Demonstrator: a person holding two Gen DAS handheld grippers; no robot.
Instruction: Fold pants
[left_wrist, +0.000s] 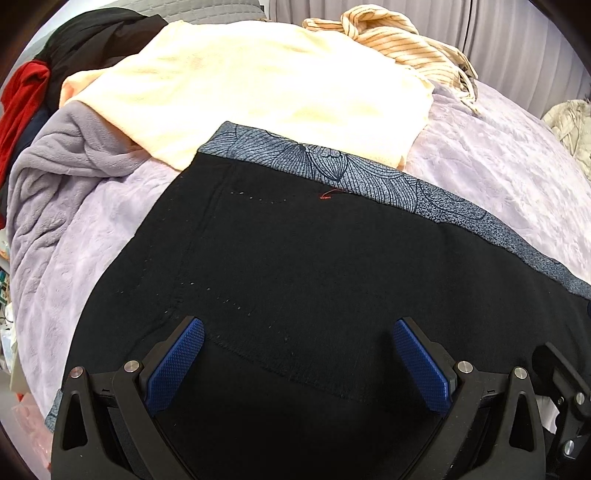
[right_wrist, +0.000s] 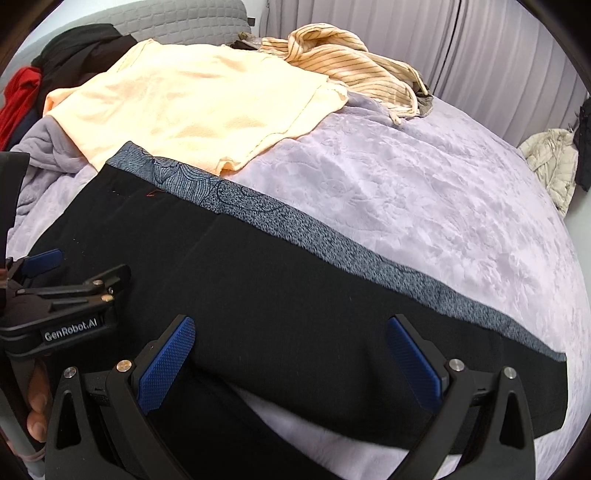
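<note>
Black pants (left_wrist: 295, 266) lie flat on the lilac bed cover, with a blue-grey patterned strip (left_wrist: 332, 166) along their far edge. They also show in the right wrist view (right_wrist: 277, 288), running left to right with the same strip (right_wrist: 332, 243). My left gripper (left_wrist: 297, 354) is open and empty, just above the pants. My right gripper (right_wrist: 291, 354) is open and empty, over the near edge of the pants. The left gripper (right_wrist: 44, 273) also shows at the left of the right wrist view.
A cream towel (left_wrist: 258, 92) lies beyond the pants. A striped beige garment (left_wrist: 399, 40) sits at the back. Black and red clothes (left_wrist: 55, 66) are piled far left. The lilac bed cover (right_wrist: 424, 177) spreads to the right. Grey curtains (right_wrist: 480, 55) hang behind.
</note>
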